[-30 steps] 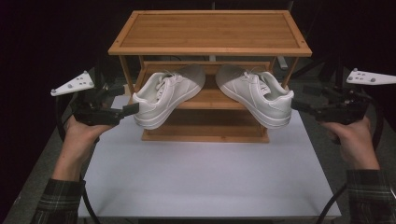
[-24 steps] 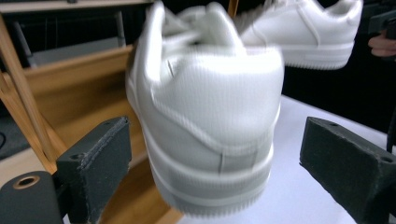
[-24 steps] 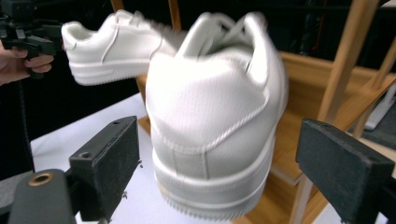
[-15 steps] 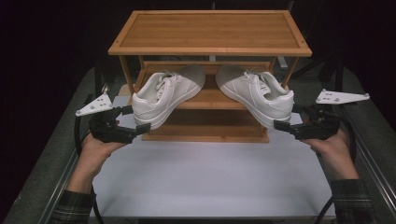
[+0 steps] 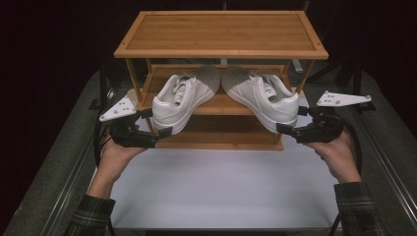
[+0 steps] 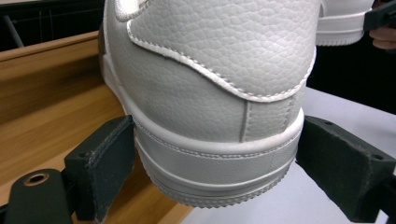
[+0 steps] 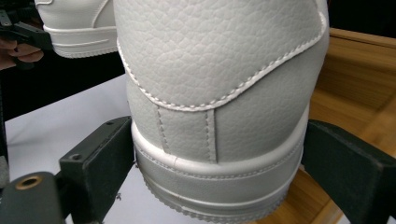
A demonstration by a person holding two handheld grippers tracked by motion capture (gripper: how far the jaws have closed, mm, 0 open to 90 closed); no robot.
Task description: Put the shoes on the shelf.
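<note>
Left claw [image 5: 162, 125] clamped on left shoe [image 5: 179, 101] heel; right claw [image 5: 286, 123] likewise on right shoe [image 5: 263, 98]. Both shoes tilted, toes on middle shelf [image 5: 221, 103] of wooden rack [image 5: 221, 34]. Judged light, with stiff heel counters and smooth leather: the rubber heel band was the best hold.

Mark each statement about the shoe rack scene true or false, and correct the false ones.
1. Two white shoes sit on the rack's middle shelf. True.
2. The rack's top shelf holds a box. False: it is bare.
3. The left gripper's jaws stand either side of a shoe's heel. True.
4. The right gripper is at a shoe's toe. False: it is at the heel.
5. The heels point away from the person. False: they overhang the shelf toward the person.
</note>
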